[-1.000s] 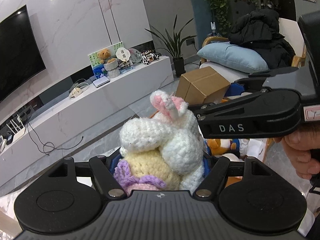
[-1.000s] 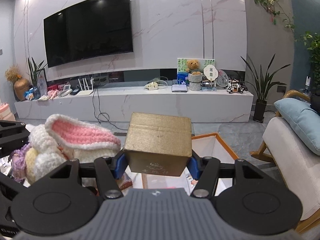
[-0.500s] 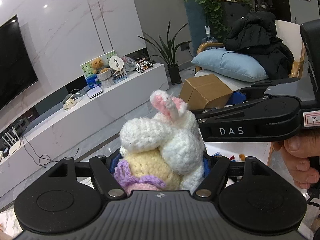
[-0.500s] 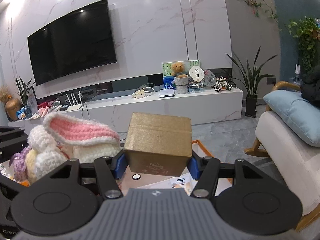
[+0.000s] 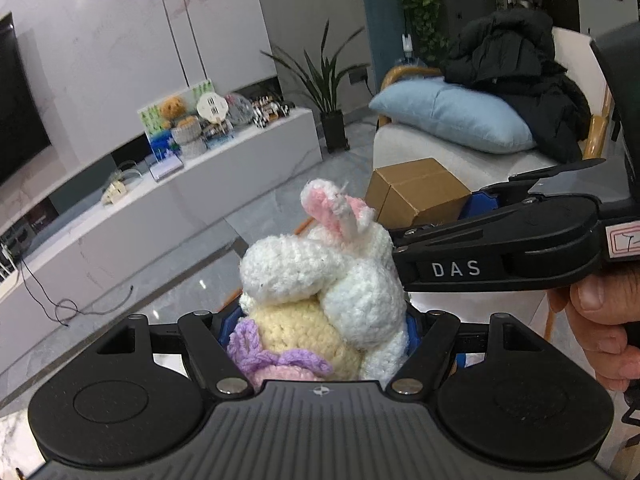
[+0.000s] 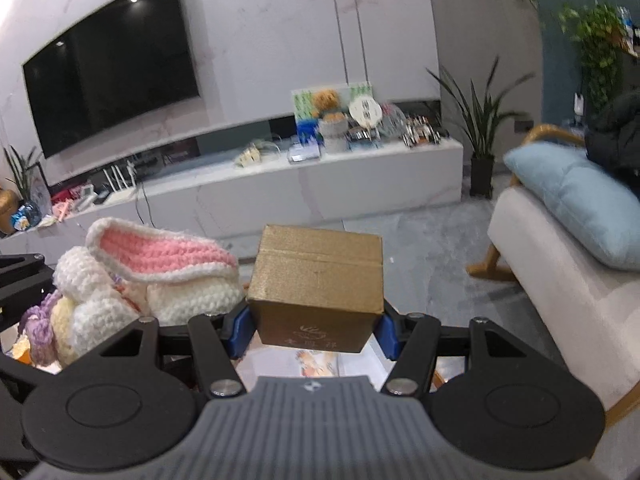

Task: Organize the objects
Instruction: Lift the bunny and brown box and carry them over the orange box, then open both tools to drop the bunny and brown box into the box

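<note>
Between the left claw (image 5: 320, 328) pads sits a crocheted bunny (image 5: 324, 288), clamped low on its body; it looks soft and squashy, likely to sag. Just beside it, the right claw (image 6: 312, 328) grips a gold box (image 6: 316, 284) by its sides, light and stiff, I'd guess, with crushable walls.

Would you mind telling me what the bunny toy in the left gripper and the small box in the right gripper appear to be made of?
The bunny toy looks like crocheted yarn, matte and fuzzy: rows of stitches show in white, cream, pink and purple. The small box looks like cardboard or stiff paperboard with a faintly shimmering gold-brown finish; folded flaps, a seam across its top and a printed mark on the front suggest this.
</note>
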{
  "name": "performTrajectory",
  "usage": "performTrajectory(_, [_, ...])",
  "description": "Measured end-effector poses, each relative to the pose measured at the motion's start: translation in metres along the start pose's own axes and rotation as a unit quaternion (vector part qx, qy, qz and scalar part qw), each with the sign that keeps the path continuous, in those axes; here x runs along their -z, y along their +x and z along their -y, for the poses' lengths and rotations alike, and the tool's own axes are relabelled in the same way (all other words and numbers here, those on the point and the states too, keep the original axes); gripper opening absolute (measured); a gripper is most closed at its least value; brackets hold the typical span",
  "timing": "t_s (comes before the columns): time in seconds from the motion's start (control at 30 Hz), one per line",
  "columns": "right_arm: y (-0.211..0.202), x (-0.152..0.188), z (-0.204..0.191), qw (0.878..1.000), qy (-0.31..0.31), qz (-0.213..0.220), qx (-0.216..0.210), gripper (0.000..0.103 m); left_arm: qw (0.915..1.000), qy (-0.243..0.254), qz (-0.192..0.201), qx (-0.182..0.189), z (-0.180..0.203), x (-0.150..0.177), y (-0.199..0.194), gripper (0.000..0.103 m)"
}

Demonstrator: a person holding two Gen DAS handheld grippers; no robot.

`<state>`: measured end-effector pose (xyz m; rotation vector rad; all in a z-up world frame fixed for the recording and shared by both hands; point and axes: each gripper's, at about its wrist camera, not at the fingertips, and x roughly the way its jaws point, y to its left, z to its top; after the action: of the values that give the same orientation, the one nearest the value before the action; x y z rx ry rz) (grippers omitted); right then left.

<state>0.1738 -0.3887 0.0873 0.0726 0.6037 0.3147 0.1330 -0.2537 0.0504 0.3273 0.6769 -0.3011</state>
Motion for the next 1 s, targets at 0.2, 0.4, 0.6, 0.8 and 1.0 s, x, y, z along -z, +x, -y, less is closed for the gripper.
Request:
performTrajectory(0.2, [0.037, 0.009, 0.005, 0.998, 0.004, -0.054, 0.022, 0.062, 0.999, 0.004, -0.045, 0.001, 0.0, 0.01, 0.035, 0.084])
performTrajectory(0.4, [0.069, 0.018, 0.004, 0.994, -0.002, -0.104, 0.046, 0.062, 0.9958, 0.009, -0.09, 0.008, 0.0, 0.015, 0.062, 0.084])
performTrajectory(0.6, [0.088, 0.022, 0.006, 0.991, 0.001, -0.123, 0.055, 0.062, 0.9935, 0.008, -0.114, 0.009, -0.003, 0.02, 0.079, 0.084])
performTrajectory(0.8, [0.103, 0.024, 0.001, 0.988, -0.004, -0.138, 0.063, 0.062, 0.992, 0.005, -0.126, 0.004, -0.004, 0.024, 0.094, 0.084])
performTrajectory(1.0, [0.117, 0.03, -0.001, 0.986, 0.0, -0.155, 0.064, 0.062, 0.9902, 0.005, -0.139, 0.002, -0.005, 0.029, 0.105, 0.084])
